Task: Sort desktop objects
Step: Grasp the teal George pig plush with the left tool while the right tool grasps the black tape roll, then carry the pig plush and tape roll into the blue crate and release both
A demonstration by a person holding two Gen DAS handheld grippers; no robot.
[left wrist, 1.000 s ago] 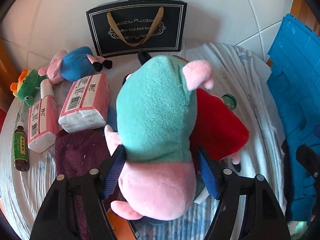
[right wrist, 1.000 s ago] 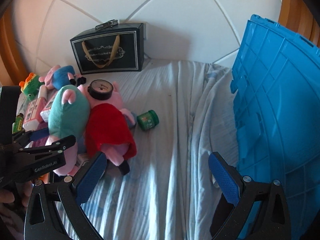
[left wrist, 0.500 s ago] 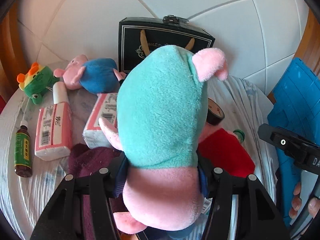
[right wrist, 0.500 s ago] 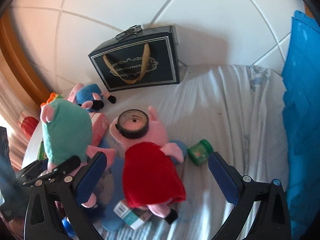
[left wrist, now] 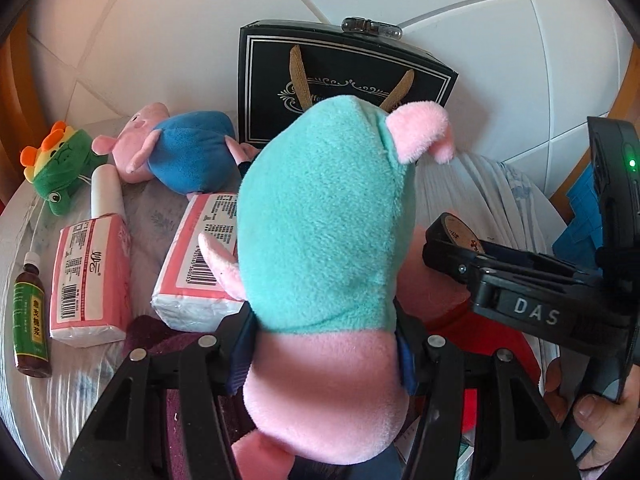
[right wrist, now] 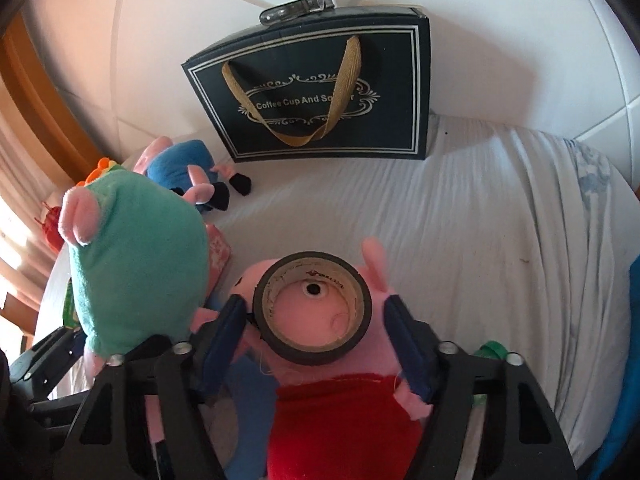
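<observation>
Lifted: fuzzy teal plush pig

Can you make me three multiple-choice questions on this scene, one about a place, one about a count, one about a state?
1. Where does the roll of tape lie?
A. on the face of the pig toy in the red dress
B. on top of the black gift bag
C. beside the brown bottle

2. How many pink tissue packs lie on the sheet?
A. one
B. two
C. four

3. What is the left gripper doing?
A. hanging open over the sheet
B. shut on the pig toy in the teal top
C. shut on the bottle

Answers: 1 A, the ring rings the toy's eye in the right wrist view. 2 B, the second pack lies beside the first. 3 B, both blue pads press the toy's sides and hold it upright.
</observation>
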